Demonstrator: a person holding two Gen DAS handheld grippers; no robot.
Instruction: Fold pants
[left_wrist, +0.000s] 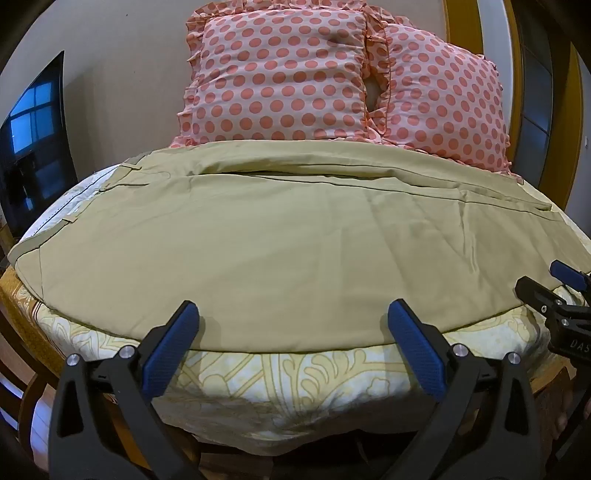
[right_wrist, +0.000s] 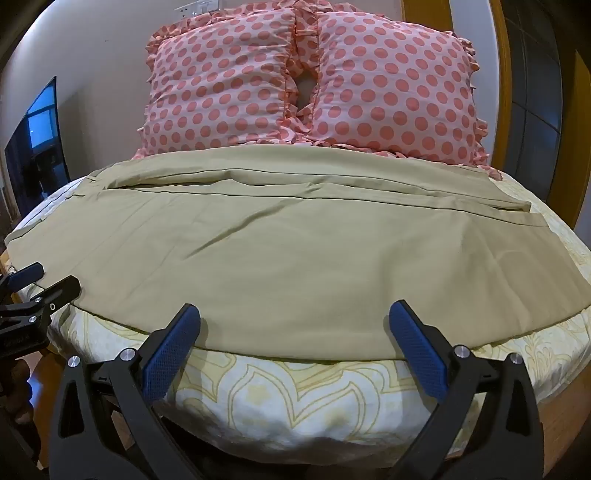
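Across the middle of both frames the pants (left_wrist: 280, 236) lie flat on the bed (left_wrist: 295, 380), waistband at frame left, so the left tool (left_wrist: 293, 325) and right tool (right_wrist: 295, 325), both spread and holding nothing, can take the near hem.
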